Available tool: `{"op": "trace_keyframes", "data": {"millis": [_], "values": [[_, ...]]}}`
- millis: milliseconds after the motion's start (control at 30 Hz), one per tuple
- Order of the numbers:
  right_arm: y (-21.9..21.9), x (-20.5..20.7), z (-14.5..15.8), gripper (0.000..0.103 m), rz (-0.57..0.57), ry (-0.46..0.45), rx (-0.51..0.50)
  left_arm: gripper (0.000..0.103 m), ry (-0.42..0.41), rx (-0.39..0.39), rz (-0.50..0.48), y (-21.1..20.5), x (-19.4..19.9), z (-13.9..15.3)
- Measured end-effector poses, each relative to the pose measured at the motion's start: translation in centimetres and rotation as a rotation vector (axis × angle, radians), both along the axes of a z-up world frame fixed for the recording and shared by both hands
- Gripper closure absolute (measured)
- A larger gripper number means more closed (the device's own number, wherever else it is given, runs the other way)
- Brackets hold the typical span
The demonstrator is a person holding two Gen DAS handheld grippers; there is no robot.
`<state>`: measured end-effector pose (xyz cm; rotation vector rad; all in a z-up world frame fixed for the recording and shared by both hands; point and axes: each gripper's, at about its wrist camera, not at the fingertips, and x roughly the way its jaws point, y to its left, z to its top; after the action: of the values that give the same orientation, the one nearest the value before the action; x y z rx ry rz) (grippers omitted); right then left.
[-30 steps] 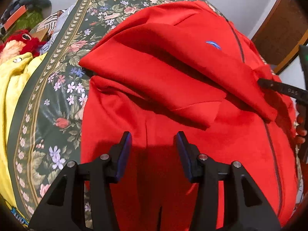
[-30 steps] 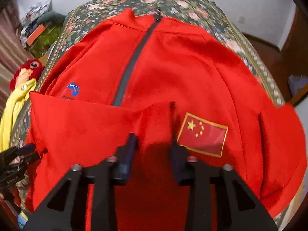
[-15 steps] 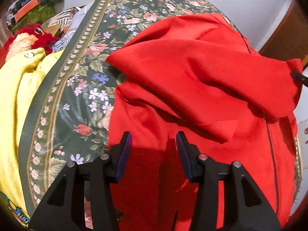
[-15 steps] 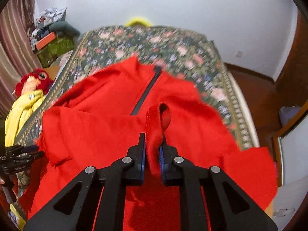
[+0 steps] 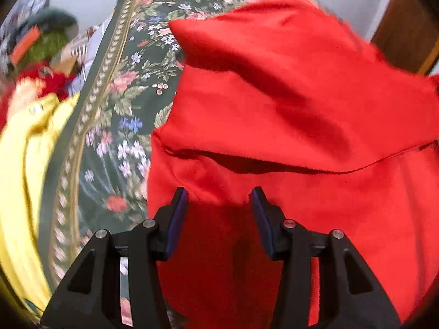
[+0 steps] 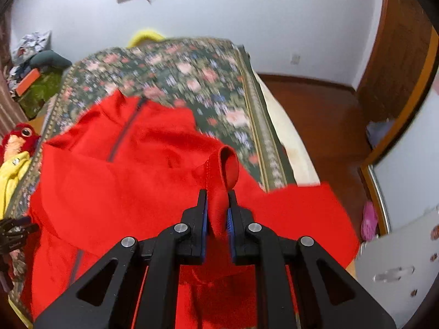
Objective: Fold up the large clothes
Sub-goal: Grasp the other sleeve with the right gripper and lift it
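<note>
The right claw point(image 6: 216, 211), a second ago apart over the red jacket point(image 6: 131, 181), now clamps a raised fold of it above the floral bed point(image 6: 192, 74). The left claw point(image 5: 219, 213) hangs apart over the jacket's near part, gripping nothing. Bare bedspread lies beyond. No readable writing.

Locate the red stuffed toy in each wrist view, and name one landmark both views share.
Left wrist: the red stuffed toy lies blurred at the left edge, above the yellow garment.
Right wrist: at the left edge, mid-height, beside the bed.
Shared landmark: the floral bedspread under the red jacket.
</note>
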<state>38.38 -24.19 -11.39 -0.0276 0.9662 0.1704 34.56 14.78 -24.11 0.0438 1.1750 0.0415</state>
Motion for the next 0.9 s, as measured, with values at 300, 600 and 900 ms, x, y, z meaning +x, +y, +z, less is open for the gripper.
{"op": "trace_keyframes", "data": {"millis": [300,600,900], "values": [[-1.5,-0.6,-2.3,0.093,-0.031,0.047,0.044,0.050,-0.045,0.111,0.009,0.3,4.7,-0.5],[-2.5,-1.6,-0.4,0.093,-0.040,0.017,0.106,0.048,-0.182,0.117,0.282,5.0,5.0,1.9],[-3.5,-2.6,-4.1,0.093,-0.079,0.111,0.191,0.038,-0.214,-0.043,0.424,8.4,2.2,2.4]]}}
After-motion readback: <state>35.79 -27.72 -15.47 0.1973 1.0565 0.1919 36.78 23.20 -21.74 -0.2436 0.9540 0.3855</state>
